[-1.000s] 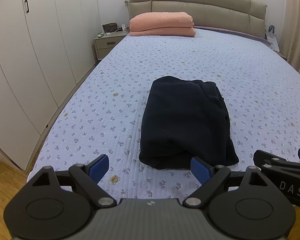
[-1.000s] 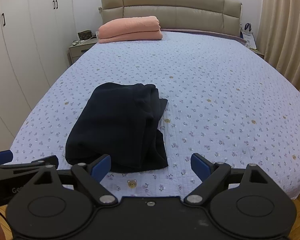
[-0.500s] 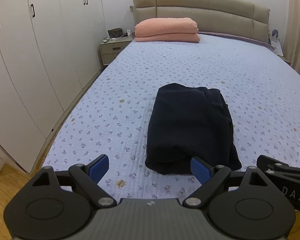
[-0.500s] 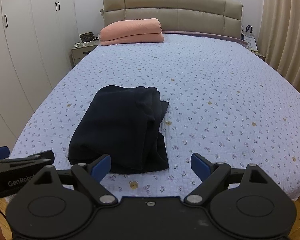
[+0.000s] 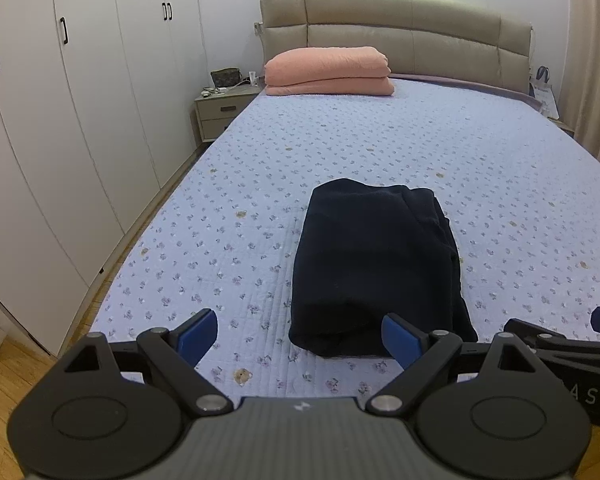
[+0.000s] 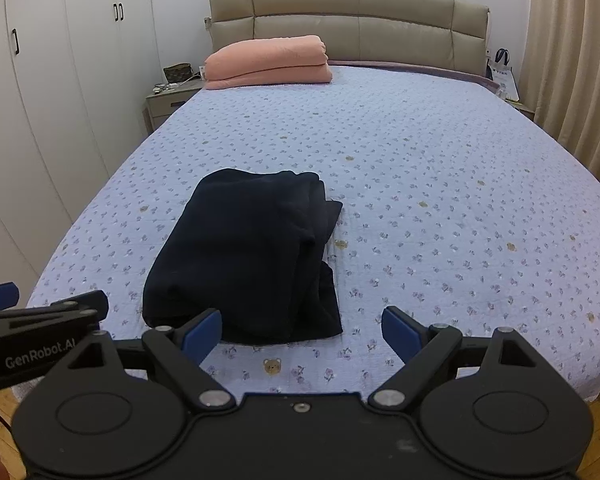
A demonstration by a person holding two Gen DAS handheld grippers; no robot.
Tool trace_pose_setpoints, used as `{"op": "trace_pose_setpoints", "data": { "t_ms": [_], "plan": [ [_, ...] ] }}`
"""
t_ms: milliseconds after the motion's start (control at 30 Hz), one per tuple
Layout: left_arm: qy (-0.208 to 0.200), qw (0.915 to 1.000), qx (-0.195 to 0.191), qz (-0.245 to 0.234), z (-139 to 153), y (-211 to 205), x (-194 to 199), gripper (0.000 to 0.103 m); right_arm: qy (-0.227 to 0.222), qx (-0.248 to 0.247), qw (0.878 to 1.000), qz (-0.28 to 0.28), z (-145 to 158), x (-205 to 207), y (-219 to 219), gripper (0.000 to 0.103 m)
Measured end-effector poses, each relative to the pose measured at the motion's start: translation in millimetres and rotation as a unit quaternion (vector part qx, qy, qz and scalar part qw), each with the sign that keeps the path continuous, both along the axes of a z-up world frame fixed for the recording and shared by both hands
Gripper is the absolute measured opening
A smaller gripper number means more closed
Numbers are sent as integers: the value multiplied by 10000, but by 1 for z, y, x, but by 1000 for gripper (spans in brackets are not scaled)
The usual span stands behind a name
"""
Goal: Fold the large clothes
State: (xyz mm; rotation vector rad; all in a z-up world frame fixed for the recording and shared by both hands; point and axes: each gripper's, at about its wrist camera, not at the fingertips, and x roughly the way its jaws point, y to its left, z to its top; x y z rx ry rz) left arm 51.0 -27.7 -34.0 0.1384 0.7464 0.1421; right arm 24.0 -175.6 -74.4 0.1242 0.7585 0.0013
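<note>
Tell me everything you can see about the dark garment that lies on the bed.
The dark garment is navy, almost black, of a soft, thick-looking knit. It is folded into a rough rectangle of several layers, with stacked edges and a loose flap showing along its right side. It lies flat on the flowered bedspread near the foot of the bed, toward the left side. Only the bedspread touches it; both hand-held grippers are open and apart from it.

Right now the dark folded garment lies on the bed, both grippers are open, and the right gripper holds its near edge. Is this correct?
Not quite. In the right wrist view the right gripper holds nothing. The dark folded garment lies on the bed; the left gripper is open too.
</note>
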Motion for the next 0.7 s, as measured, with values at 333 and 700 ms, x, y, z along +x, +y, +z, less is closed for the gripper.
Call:
{"op": "trace_pose_setpoints", "data": {
  "t_ms": [333, 700],
  "plan": [
    [-65, 9999, 81, -32, 2, -2, -4, 91, 13, 53, 10000, 26, -1, -2, 0, 102],
    [-75, 9999, 84, -28, 2, -1, -5, 92, 33, 83, 10000, 29, -2, -5, 0, 102]
  ]
}}
